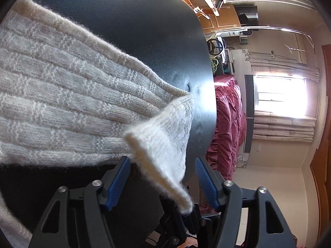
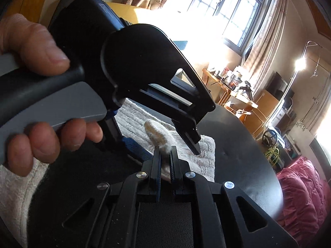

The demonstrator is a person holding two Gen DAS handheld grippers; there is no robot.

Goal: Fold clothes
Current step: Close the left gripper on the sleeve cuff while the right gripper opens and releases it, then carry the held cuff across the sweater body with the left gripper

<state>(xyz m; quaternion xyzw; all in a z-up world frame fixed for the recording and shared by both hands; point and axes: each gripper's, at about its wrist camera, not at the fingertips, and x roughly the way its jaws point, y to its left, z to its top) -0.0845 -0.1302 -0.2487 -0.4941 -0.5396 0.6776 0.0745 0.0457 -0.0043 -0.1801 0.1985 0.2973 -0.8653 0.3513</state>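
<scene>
The right tool (image 2: 165, 161) is clamped tight on a raised corner of the cream ribbed knitted garment (image 1: 68, 103); the left tool (image 1: 162, 181) is spread wide around that corner, nothing gripped. The garment is draped across the round black leather-covered tabletop (image 1: 132, 24).

Cream knit garment (image 1: 68, 103) is running past the left picture edge; the left gripper (image 2: 165, 95) is covering its middle; window (image 1: 281, 97) glare is hiding detail.
</scene>
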